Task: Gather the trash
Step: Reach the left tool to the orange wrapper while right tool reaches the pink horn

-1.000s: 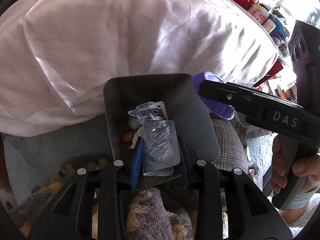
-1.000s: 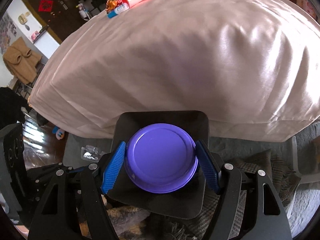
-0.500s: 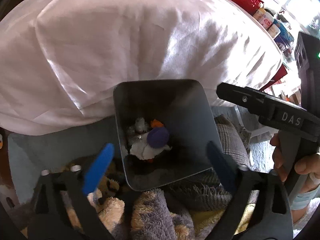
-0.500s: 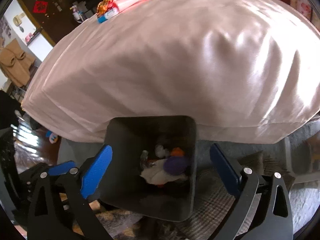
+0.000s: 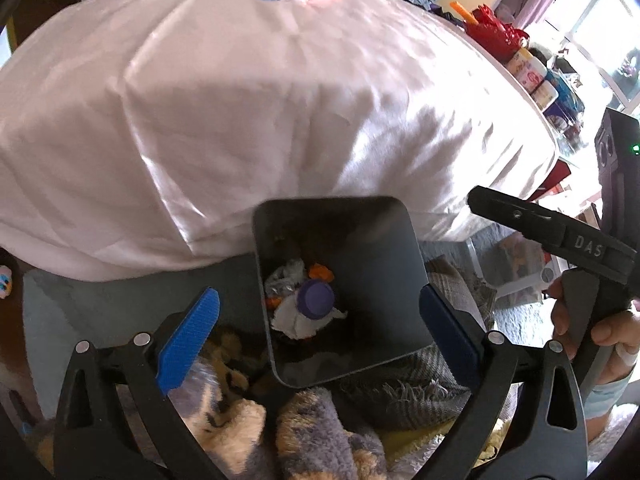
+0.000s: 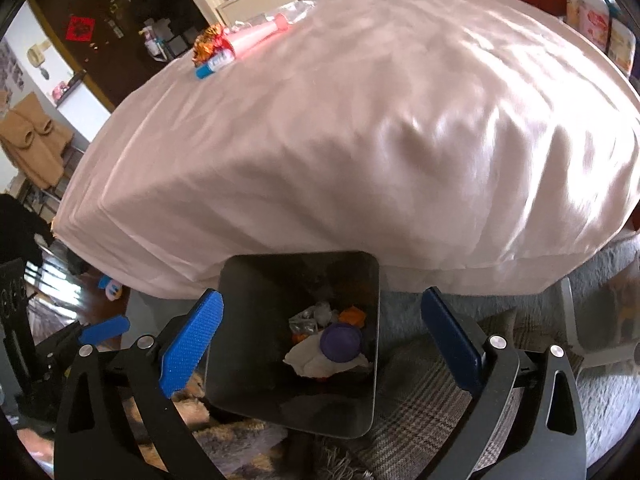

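Observation:
A dark square trash bin (image 5: 384, 240) (image 6: 256, 360) stands on the floor against the table's cloth. Inside lie a purple lid (image 5: 316, 296) (image 6: 341, 342), white tissue (image 5: 296, 318), a clear plastic blister (image 6: 304, 322) and orange scraps (image 6: 352, 314). My left gripper (image 5: 316, 332) is open and empty above the bin. My right gripper (image 6: 320, 338) is open and empty above the bin too; its arm shows at the right in the left wrist view (image 5: 552, 232). More trash lies on the table's far end: a red-gold wrapper (image 6: 210, 44), a blue-white tube (image 6: 214, 64) and a pink item (image 6: 260, 32).
A table under a white satin cloth (image 5: 240, 100) (image 6: 360, 140) fills the view behind the bin. Jars and red items (image 5: 520, 56) stand at its right edge. Fuzzy blankets (image 5: 320, 432) and a plaid throw (image 6: 420, 412) lie around the bin's base.
Both grippers opened: the plastic blister and the purple lid dropped into the bin. Both grippers then rose and pulled back, bringing the table top into view.

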Demonstrator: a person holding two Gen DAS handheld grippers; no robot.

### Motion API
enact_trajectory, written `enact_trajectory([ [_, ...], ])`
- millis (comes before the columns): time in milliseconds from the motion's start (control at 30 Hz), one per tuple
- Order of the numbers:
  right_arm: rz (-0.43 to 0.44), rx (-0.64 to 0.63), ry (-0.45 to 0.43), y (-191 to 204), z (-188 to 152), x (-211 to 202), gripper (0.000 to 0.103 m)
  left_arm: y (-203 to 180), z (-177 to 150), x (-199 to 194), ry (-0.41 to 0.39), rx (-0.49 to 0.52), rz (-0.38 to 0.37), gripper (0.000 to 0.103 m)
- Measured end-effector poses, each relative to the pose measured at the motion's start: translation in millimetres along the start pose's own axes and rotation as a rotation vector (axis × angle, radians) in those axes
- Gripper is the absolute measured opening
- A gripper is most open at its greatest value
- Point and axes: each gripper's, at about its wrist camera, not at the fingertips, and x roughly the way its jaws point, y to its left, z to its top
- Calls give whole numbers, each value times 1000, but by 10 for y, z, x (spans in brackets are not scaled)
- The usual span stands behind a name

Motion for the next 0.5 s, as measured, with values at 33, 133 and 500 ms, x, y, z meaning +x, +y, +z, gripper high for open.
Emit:
enact_trajectory([
  [33, -6, -18, -14, 26, 49, -43, 99, 20, 33, -45, -10, 0, 8, 95],
  [133, -21, -48, -54, 67, 204, -145, 99, 105, 161, -175, -35, -5, 25, 95],
  [500, -72, -78, -151, 161, 939, -193, 99, 440, 888, -504, -135, 7, 116, 95],
])
